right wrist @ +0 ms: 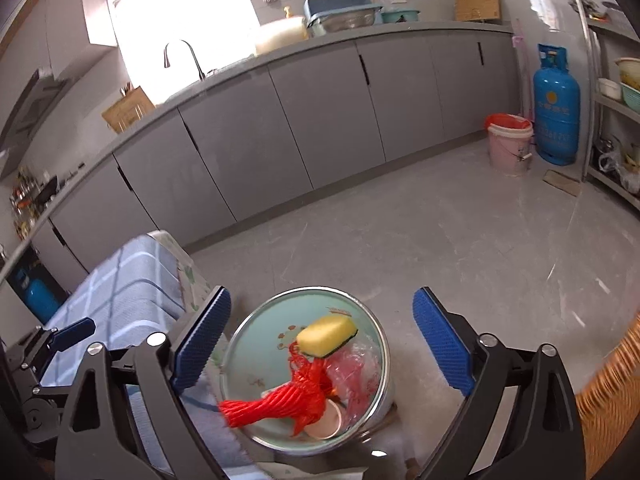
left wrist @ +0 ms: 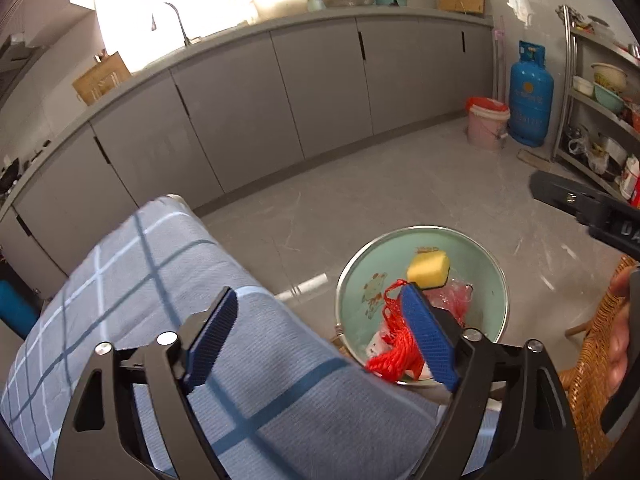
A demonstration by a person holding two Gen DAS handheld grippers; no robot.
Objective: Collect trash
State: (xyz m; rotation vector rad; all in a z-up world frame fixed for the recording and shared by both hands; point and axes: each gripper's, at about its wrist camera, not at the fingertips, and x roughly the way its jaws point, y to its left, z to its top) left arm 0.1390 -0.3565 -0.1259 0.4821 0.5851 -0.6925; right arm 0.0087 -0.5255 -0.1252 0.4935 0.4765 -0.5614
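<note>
A: Gripper status?
B: Left gripper [left wrist: 320, 332] and right gripper [right wrist: 322, 346]: both spread wide, nothing between the pads.
A: Trash location?
B: One green bowl [right wrist: 256, 328] below holds one yellow sponge [right wrist: 326, 336], one red net bag [right wrist: 288, 400], one paper cup [right wrist: 326, 422] and crumpled plastic film [right wrist: 356, 368].

Mint bowl [right wrist: 240, 344] holding trash, yellow sponge [right wrist: 326, 336] on top, red net [right wrist: 280, 400] draped over rim, crumpled plastic [right wrist: 356, 372], cup [right wrist: 328, 420]

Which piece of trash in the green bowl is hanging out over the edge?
The red mesh net. Its bunched end pokes past the green bowl's rim, while the yellow sponge, the clear plastic wrap and the paper cup all sit inside.
</note>
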